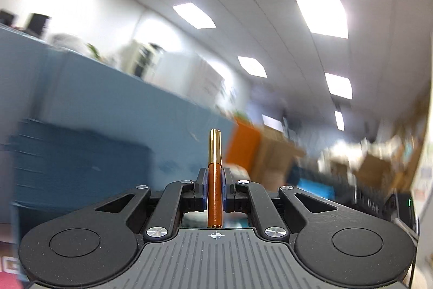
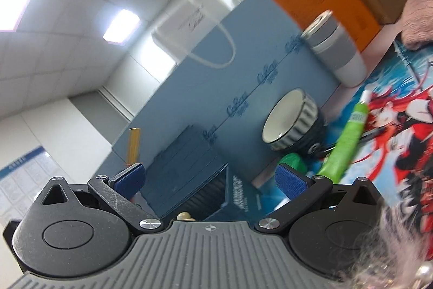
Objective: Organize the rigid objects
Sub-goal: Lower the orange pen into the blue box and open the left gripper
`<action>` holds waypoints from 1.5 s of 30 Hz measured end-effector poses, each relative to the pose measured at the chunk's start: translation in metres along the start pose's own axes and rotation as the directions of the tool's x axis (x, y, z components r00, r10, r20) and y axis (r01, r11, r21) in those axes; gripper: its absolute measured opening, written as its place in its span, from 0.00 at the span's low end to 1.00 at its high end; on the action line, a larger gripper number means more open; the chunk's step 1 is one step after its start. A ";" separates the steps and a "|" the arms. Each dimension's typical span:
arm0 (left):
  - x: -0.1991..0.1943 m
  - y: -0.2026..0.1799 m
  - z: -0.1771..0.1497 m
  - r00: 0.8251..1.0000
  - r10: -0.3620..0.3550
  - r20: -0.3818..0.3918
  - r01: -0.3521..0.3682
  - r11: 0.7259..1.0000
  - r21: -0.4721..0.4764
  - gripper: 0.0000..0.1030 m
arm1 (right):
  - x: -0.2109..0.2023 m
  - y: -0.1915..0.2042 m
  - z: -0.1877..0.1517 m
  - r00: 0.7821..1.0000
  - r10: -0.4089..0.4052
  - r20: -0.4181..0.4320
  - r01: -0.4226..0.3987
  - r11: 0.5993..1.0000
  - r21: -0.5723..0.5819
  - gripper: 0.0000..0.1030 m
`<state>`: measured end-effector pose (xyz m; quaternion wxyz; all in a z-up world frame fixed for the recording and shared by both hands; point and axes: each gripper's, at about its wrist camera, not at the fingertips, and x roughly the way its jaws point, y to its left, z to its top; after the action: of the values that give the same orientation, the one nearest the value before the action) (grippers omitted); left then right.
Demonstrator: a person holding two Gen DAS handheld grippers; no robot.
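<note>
Left wrist view: left gripper (image 1: 215,187) clamped on a slim orange pen with a gold cap (image 1: 215,180). The blue pads (image 1: 223,187) pinch the barrel about mid-length; the gold end sticks out well past the fingertips and the tail runs back to the gripper body. The pen is lifted clear of any surface. Background smeared: blue partition (image 1: 121,99), orange box (image 1: 243,142), cardboard cartons, ceiling lights. No table surface visible here.

Risk, as I judge it: the grip is on a smooth round barrel, so the pen could pivot or slide between the pads on a fast swing. The long exposed tip could also strike the partition or boxes, since this view gives no sight of a drop-off spot.

Right wrist view: right gripper (image 2: 209,180) with jaws wide apart, nothing between them. Only this view shows the work area: printed anime desk mat (image 2: 392,126), green tube with white cap (image 2: 349,134), white bowl with ribbed grey rim (image 2: 289,121) tipped on its side, grey-and-white insulated cup (image 2: 335,48), dark blue box (image 2: 189,175), white paper bag (image 2: 189,18). The pen shows at left as a blurred orange stick (image 2: 134,145), just above the left finger.

Risk: the empty gripper is close to the box, and a careless move could knock the bowl or tube. Pink fuzzy sleeve (image 2: 406,248) crowds the lower right corner
</note>
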<state>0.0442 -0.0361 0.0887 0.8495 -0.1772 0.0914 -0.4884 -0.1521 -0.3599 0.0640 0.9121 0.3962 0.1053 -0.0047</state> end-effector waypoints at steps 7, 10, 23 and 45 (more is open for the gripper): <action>-0.014 0.064 0.005 0.990 0.007 0.138 0.003 0.998 -0.068 0.08 | 0.056 0.045 -0.001 0.995 0.088 -0.056 -0.084 0.994 0.075 1.00; -0.001 0.076 -0.002 0.995 0.044 0.093 -0.042 0.999 -0.033 0.08 | 0.078 0.062 -0.007 0.993 0.102 -0.053 -0.099 0.994 0.053 1.00; 0.051 0.046 -0.033 0.923 0.370 -0.103 -0.286 0.842 0.458 0.08 | 0.100 0.045 -0.009 0.992 0.092 -0.081 -0.084 0.992 0.098 1.00; 0.041 0.093 -0.034 0.929 0.214 -0.302 -0.247 0.966 -0.077 0.24 | 0.109 0.032 -0.005 0.995 0.027 -0.100 -0.016 0.994 0.109 1.00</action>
<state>0.1281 -0.0363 0.0223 0.8669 -0.1393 0.2631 -0.3999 -0.0433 -0.3261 0.0619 0.8829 0.4456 0.1468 0.0198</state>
